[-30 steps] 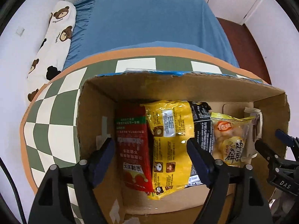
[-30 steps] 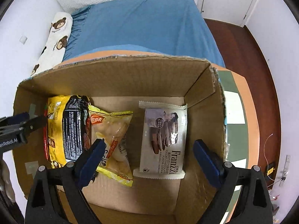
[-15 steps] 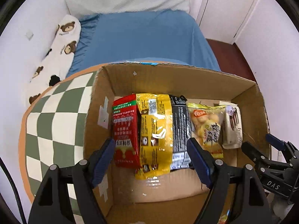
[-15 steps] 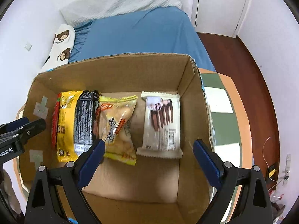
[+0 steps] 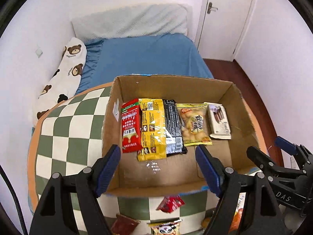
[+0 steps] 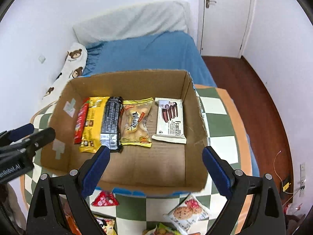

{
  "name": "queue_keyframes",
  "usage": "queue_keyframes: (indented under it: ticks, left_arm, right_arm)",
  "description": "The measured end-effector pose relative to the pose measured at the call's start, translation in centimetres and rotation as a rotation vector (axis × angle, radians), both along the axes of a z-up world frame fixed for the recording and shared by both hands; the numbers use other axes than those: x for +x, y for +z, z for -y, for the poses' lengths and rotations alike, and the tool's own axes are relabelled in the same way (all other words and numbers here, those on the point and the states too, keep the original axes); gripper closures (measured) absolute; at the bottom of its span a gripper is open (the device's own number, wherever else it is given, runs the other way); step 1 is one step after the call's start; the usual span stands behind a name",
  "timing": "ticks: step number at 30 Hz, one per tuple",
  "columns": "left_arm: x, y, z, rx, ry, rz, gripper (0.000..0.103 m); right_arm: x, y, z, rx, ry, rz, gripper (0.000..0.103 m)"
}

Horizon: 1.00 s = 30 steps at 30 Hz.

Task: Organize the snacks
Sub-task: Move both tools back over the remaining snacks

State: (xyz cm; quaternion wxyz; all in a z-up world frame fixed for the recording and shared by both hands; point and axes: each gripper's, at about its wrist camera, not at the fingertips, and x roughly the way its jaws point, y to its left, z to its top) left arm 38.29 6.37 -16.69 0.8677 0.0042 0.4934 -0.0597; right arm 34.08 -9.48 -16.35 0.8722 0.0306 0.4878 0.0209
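Note:
An open cardboard box stands on the checkered table. Along its floor lie a red pack, a yellow pack, a black pack, a pale yellow bag and a white cookie pack. My left gripper hangs open above the box's near left part, with nothing between its fingers. Above the near right part my right gripper is also open, holding nothing. Each gripper shows at the edge of the other's view.
Loose snacks lie on the green-and-white table in front of the box: a red triangular pack, a cookie bag and others. Behind the table is a blue bed with a bear pillow. Wooden floor lies to the right.
Both grippers have drawn back and risen away from the box, still open. The whole box and the loose snacks in front of it have come into view.

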Motion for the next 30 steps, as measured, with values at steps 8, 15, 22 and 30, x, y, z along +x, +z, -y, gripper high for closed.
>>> queue_keyframes:
  ticks: [8, 15, 22, 30]
  left_arm:
    - [-5.4, 3.4, 0.1, -0.013, -0.012, 0.083, 0.025]
    - [-8.5, 5.5, -0.2, -0.033, -0.001, 0.124, 0.025]
    - [-9.9, 4.0, -1.6, -0.038, 0.036, 0.056, 0.025]
    - [-11.6, -5.0, -5.6, 0.014, 0.151, -0.191, 0.025]
  right_arm:
    - [-5.6, 4.6, -1.0, -0.021, 0.013, 0.116, 0.006]
    - [-9.3, 7.0, -0.5, 0.048, -0.002, 0.159, 0.006]
    - [-11.3, 4.2, 0.7, 0.126, -0.039, 0.026, 0.006]
    - [-13.5, -8.0, 5.5, 0.197, -0.182, -0.304, 0.006]
